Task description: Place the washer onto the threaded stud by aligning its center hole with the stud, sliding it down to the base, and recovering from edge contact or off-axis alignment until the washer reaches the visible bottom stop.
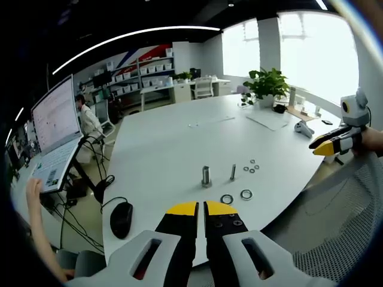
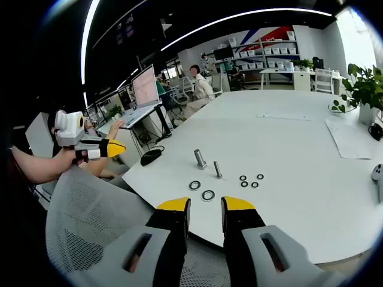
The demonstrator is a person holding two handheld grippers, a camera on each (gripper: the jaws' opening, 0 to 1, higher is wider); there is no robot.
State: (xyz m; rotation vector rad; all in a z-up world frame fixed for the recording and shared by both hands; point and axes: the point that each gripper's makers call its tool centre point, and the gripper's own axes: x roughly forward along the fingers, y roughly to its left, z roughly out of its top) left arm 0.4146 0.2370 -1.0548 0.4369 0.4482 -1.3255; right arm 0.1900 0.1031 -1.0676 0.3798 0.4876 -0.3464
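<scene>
Left claw [image 1: 200, 209] pressed together, right claw [image 2: 206, 205] spread, both empty; washers [image 1: 246, 194] on desk [image 1: 179, 143], stud [image 1: 233, 172] bare, nothing started.

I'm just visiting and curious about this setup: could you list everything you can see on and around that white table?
Table: one, white, large.
Studs: two, metal, upright mid-table: a thick one, a thin one.
Large washers: two, metal, flat near the table's edge.
Small washers: four, clustered beside the studs.
Mouse: one, black, table edge.
Laptop: one, open, on a stand.
Plant: one, green, far end.
Mesh chair: one, grey.
Left gripper: yellow tips, shut.
Right gripper: yellow tips, open.
</scene>
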